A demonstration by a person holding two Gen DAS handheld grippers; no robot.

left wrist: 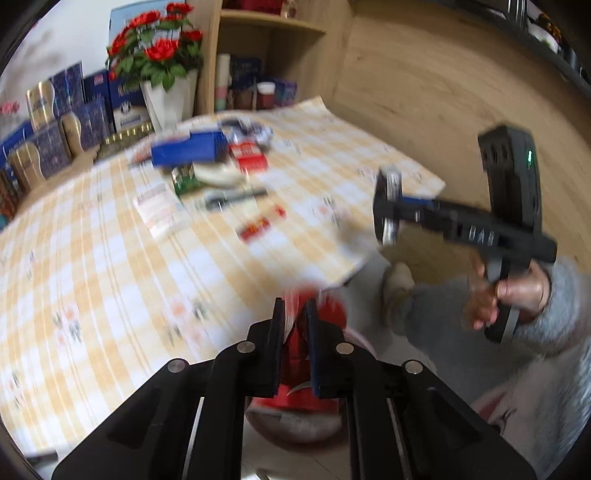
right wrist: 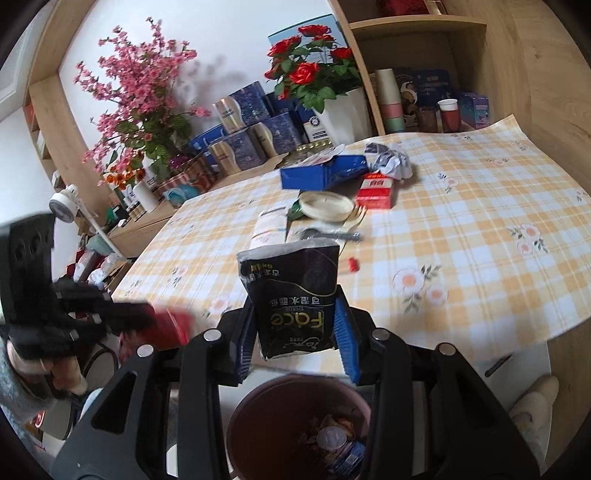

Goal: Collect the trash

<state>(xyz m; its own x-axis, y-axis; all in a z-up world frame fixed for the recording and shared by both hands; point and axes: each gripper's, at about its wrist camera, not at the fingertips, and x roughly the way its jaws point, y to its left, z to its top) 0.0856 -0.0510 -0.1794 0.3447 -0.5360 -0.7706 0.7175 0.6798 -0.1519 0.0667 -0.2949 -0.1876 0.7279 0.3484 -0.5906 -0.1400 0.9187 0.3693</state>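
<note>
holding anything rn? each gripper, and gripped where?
Left gripper: shut on a red packet, pinched near its middle; blur hides more. Right gripper: black tissue pack sits between its fingers at the lower end, above the bin; firm contact unclear.

Tissue pack above bin, before table.

Both wrist views look across the checkered table toward the shelves.
</note>
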